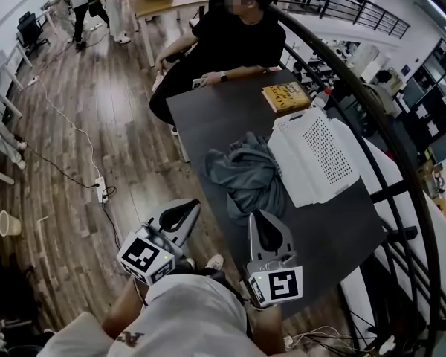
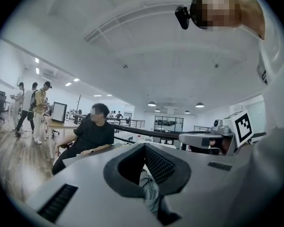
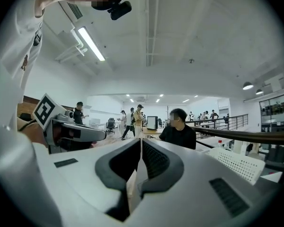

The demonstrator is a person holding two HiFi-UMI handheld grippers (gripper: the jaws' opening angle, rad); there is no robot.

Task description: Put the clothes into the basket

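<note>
A crumpled grey-blue heap of clothes [image 1: 245,173] lies on the dark table [image 1: 215,114], touching the left side of a white perforated basket [image 1: 316,155]. My left gripper [image 1: 189,205] hangs off the table's near left edge, shut and empty. My right gripper [image 1: 262,216] is over the near end of the table, just short of the clothes, also shut and empty. In the left gripper view the jaw tips [image 2: 144,145] meet, and a bit of the clothes [image 2: 149,190] shows below them. In the right gripper view the closed tips [image 3: 141,140] point level, with the basket [image 3: 236,164] to the right.
A seated person in black [image 1: 234,39] rests an arm on the table's far end. A yellow book [image 1: 286,97] lies behind the basket. A black railing [image 1: 372,136] curves along the right side. Cables and a power strip [image 1: 102,190] lie on the wood floor at left.
</note>
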